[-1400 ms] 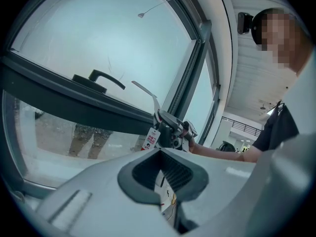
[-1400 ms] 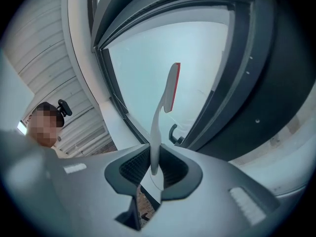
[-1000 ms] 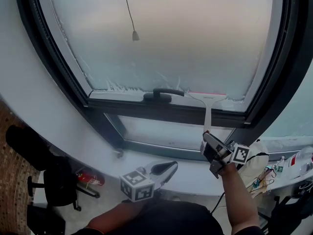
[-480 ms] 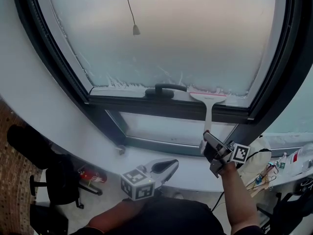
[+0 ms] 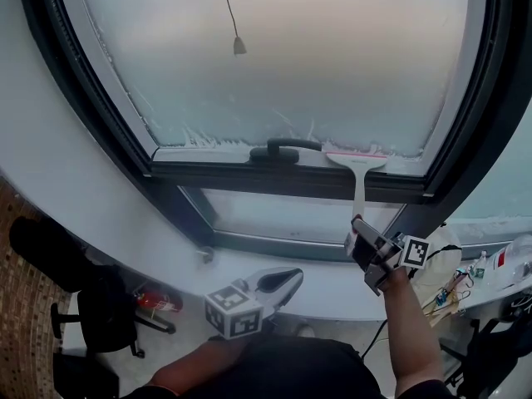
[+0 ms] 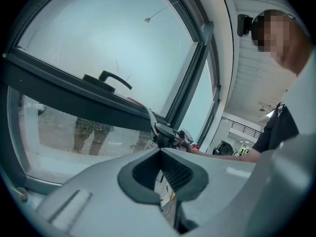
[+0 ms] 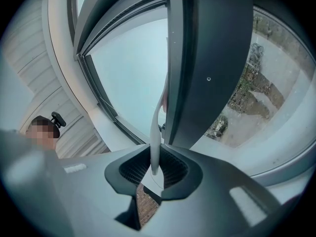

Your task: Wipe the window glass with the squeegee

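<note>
At the foot of the window glass (image 5: 332,65), the squeegee (image 5: 358,171) sets its blade along the pane's bottom edge, its handle clamped in the right gripper (image 5: 359,225) for reach, while the left gripper (image 5: 285,280) hangs below, jaws together on nothing, seemingly unneeded.

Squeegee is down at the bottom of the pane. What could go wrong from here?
1. The right tool holds the squeegee only by the tip of its thin handle; pressure on the glass could twist it loose.
2. The blade sits right beside the window handle, so a leftward stroke may bump it.
</note>
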